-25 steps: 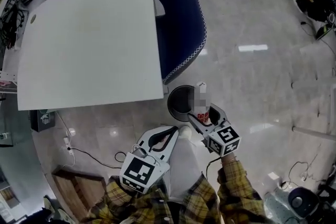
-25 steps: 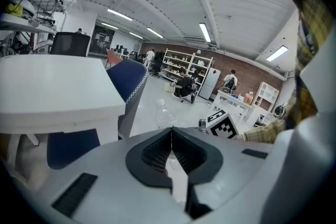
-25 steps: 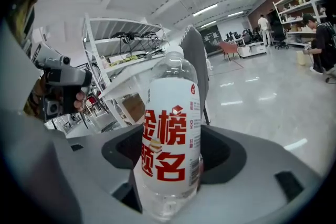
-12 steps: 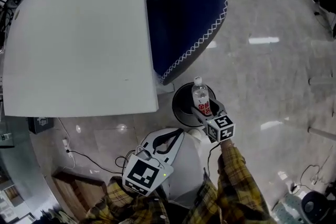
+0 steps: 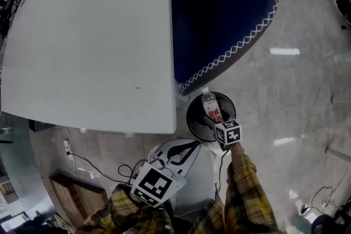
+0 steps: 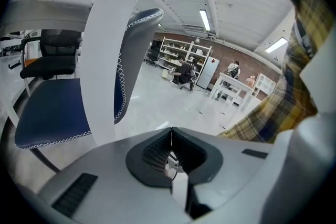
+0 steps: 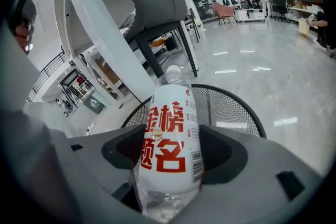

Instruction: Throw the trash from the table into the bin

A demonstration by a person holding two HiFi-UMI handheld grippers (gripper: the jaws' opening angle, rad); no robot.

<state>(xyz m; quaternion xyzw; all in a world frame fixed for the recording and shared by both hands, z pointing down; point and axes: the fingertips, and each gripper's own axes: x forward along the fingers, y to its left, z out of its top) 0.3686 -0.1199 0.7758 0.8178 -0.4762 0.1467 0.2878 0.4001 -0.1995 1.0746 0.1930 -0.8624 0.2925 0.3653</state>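
My right gripper [image 5: 215, 120] [image 7: 169, 157] is shut on a clear plastic bottle [image 5: 210, 107] [image 7: 169, 144] with a white label and red print. The bottle hangs over the round black mesh bin [image 5: 197, 123] [image 7: 231, 105] that stands on the floor by the table's near right corner. My left gripper [image 5: 181, 149] [image 6: 170, 157] is held low near my body, left of the bin, its jaws shut with nothing between them. The white table [image 5: 93, 41] shows a bare top in the head view.
A dark blue chair [image 5: 225, 13] [image 6: 50, 115] with white stitching stands right of the table, just beyond the bin. A cable [image 5: 93, 170] and a wooden board [image 5: 77, 194] lie on the floor at lower left. Shelving and people stand far off in the room.
My right gripper has carried the bottle forward from beside the bin to over its opening. The head view has shifted closer to the table and chair. The left gripper stays low.
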